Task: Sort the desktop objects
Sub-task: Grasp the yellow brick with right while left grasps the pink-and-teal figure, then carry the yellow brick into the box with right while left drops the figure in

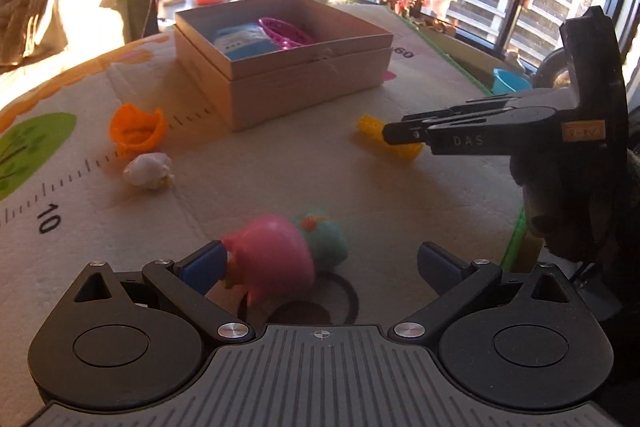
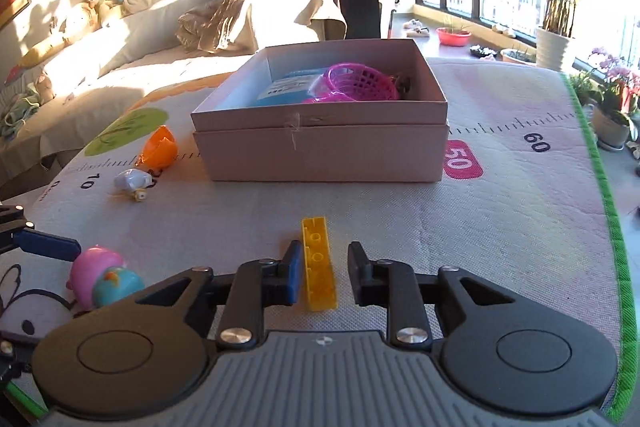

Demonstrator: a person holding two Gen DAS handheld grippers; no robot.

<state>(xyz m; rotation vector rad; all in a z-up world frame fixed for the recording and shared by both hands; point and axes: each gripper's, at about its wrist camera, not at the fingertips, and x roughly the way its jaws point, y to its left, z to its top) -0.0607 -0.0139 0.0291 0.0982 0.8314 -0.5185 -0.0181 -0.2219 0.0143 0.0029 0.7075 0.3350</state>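
A pink round toy (image 1: 272, 259) and a teal one (image 1: 326, 241) behind it lie on the play mat (image 1: 280, 179). My left gripper (image 1: 320, 263) stands open around the pink toy, which sits close to the left pad. A yellow brick (image 2: 318, 267) lies lengthwise between the pads of my open right gripper (image 2: 326, 273); the left pad is at its side, and a gap shows on the right. The cardboard box (image 2: 320, 155) farther back holds a magenta basket (image 2: 360, 81) and a blue packet (image 2: 288, 87). An orange cup (image 1: 138, 133) and a white toy (image 1: 148, 169) lie at the left.
The mat's green edge (image 2: 608, 211) runs down the right side, with potted plants (image 2: 554, 43) beyond it. A sofa with blankets (image 2: 160, 27) stands behind the mat at the left. A teal bowl (image 1: 510, 79) sits off the mat at the right.
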